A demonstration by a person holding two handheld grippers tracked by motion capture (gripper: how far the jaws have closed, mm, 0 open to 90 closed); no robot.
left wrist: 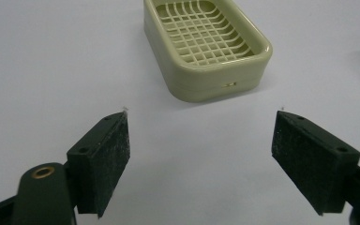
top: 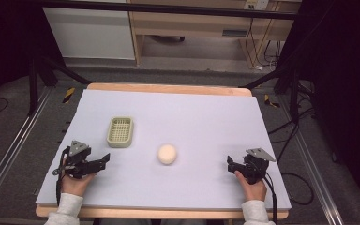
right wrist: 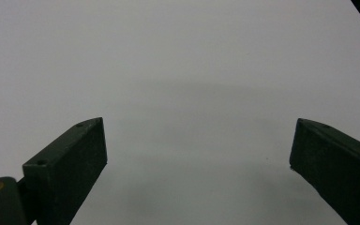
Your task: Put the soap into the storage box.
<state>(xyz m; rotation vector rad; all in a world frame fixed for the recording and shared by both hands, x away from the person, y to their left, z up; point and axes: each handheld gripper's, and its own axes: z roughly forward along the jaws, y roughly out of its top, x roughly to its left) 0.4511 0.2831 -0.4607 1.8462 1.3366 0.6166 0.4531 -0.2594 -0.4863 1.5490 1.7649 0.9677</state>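
Both tongs, the left gripper point(top: 104, 158) and the right gripper point(top: 229, 162), rest spread and empty near the table's point(top: 206, 117) front edge, so nothing seems started: next likely means reaching for the soap point(top: 167, 153) lying between them, beside the soap dish point(top: 120, 131).

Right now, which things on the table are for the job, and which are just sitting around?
For the job:
- soap dish
- round soap
- left gripper, open
- right gripper, open

Just sitting around:
- table
- wooden cabinet behind
- floor cables
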